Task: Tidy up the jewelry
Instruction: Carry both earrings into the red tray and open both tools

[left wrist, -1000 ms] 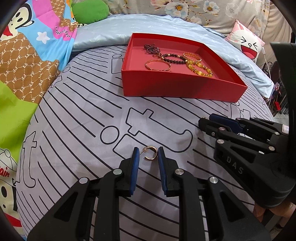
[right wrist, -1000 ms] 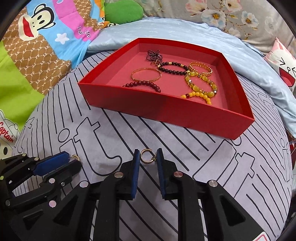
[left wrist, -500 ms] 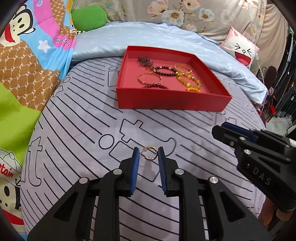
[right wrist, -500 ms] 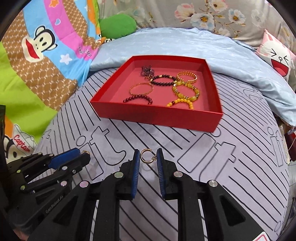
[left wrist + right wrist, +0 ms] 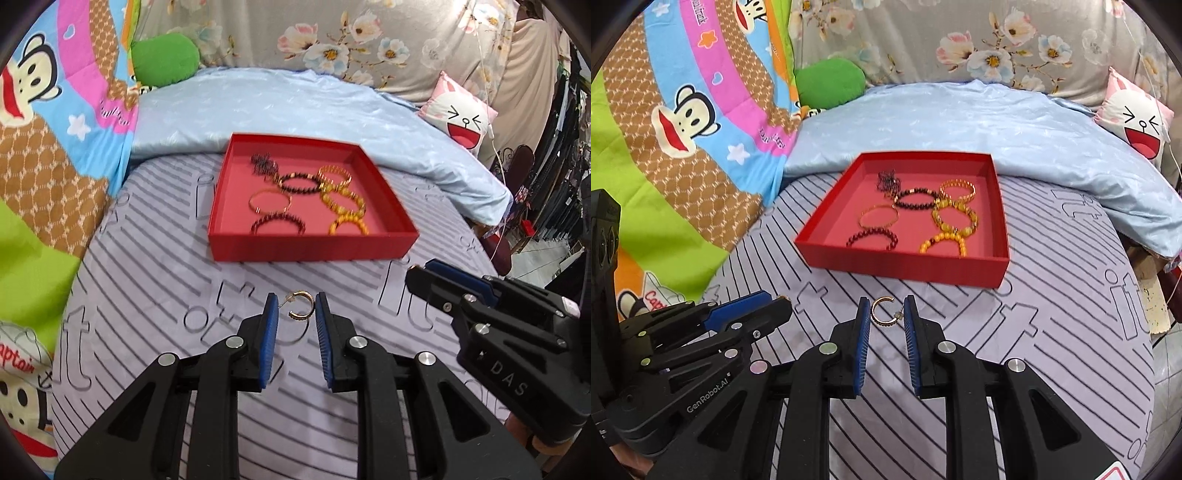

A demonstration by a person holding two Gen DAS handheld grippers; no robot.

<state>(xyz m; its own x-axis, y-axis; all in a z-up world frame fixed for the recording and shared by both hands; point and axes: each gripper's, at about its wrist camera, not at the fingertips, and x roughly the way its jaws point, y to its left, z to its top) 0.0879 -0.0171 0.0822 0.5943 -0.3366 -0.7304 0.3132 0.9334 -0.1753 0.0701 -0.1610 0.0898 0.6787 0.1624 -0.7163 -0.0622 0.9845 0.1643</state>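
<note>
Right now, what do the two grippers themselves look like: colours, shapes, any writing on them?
Both are black plastic, each with two long angular fingers lined inside with blue ribbed pads and fixed by round silver pins. The left gripper carries "GenRobot.AI" in pale letters on its side. The right gripper shows "DAS" on its side and a small white label. No cables or sleeves are visible.

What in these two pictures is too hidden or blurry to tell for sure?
- Left wrist view: the bracelets in the red tray are motion-blurred, so their beads can't be made out.
- Left wrist view: whether the left hand-held gripper pinches the gold hoop earring or only brackets it.
- Right wrist view: the same doubt for the right hand-held gripper and its earring.
- Right wrist view: the tray's front wall hides the bracelets' near edges.
</note>
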